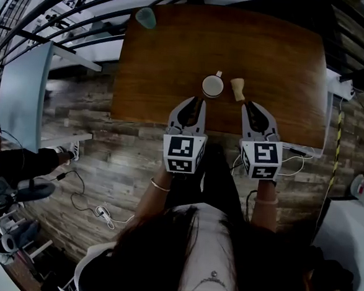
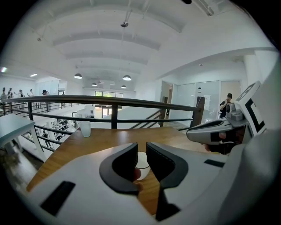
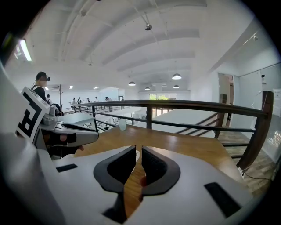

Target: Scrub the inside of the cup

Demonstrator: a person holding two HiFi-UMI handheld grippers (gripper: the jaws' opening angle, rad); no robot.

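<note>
On the near half of the wooden table (image 1: 175, 60), the white cup (image 1: 212, 86) stood upright, mouth up and handle turned away from me. It was directly ahead of my left claw (image 1: 197, 101) and just beyond its tips. Through that claw's own view the cup (image 2: 142, 161) showed in the narrow gap between jaws that were slightly parted and held nothing. Just right of the cup a wooden brush (image 1: 238, 88) appeared to stand on end, ahead of my right claw (image 1: 249, 106) and a little to its left. The right claw's jaws were clenched almost tip to tip and empty (image 3: 138, 149). Judged from this layout, the left was nearer the cup and the right nearer the brush.
</note>
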